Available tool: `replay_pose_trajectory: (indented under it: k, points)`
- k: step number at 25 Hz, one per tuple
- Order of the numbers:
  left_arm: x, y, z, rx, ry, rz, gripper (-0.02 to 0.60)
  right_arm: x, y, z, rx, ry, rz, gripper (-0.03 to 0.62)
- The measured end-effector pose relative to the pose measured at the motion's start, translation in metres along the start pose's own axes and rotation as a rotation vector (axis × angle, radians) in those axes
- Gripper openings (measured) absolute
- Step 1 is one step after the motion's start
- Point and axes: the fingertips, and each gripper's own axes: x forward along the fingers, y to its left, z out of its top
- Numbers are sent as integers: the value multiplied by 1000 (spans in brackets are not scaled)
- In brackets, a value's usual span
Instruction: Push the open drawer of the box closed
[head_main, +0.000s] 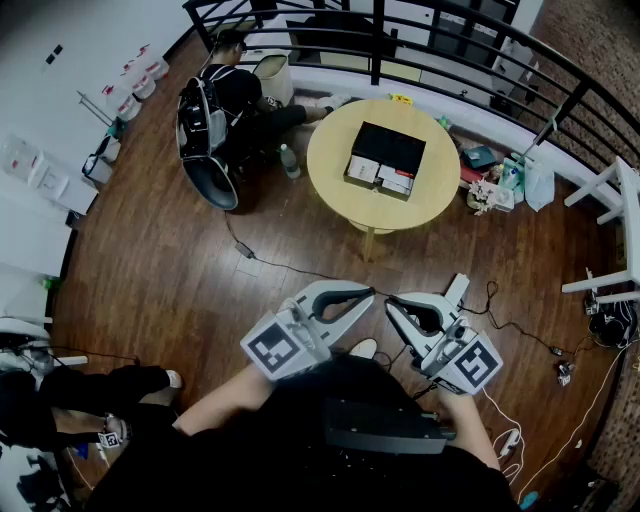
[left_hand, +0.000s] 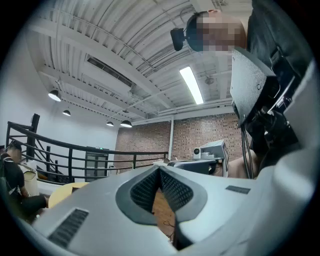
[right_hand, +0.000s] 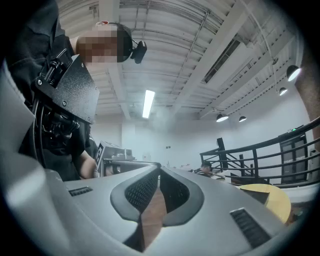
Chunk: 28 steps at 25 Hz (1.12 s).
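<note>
A black box (head_main: 387, 148) sits on the round wooden table (head_main: 340, 190) far ahead of me. Its drawer (head_main: 380, 176) stands open on the near side and shows white contents. Both grippers hang close to my body, well short of the table. My left gripper (head_main: 368, 293) (left_hand: 160, 169) has its ribbed pads together at the tip, with nothing between them. The right gripper (head_main: 392, 305) (right_hand: 159, 175) is likewise shut and empty. In the gripper views only an edge of the table (left_hand: 65, 191) (right_hand: 275, 200) shows.
A person sits on the floor beside a grey chair (head_main: 205, 145) left of the table. Cables (head_main: 290, 268) trail over the wooden floor between me and the table. A black railing (head_main: 420, 40) runs behind; clutter (head_main: 495, 188) and a white table (head_main: 612, 195) stand at the right.
</note>
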Motion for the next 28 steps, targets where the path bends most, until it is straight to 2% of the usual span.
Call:
replay_pose_trajectory:
  k: [6, 13, 18, 24, 28]
  points:
    - [4, -6, -10, -8, 17, 15, 2, -5, -5, -10, 9, 6, 11, 35]
    - [-4, 28, -14, -12, 23, 12, 2, 25, -21, -21, 22, 13, 3, 35]
    - [-16, 85, -16, -3, 15, -17, 3, 76, -45, -29, 17, 26, -23, 35]
    - [-41, 176, -2, 21, 19, -80, 2, 165, -83, -26, 29, 36, -69, 35]
    - [-60, 236, -10, 10, 9, -109, 3, 224, -102, -43, 31, 55, -91, 35]
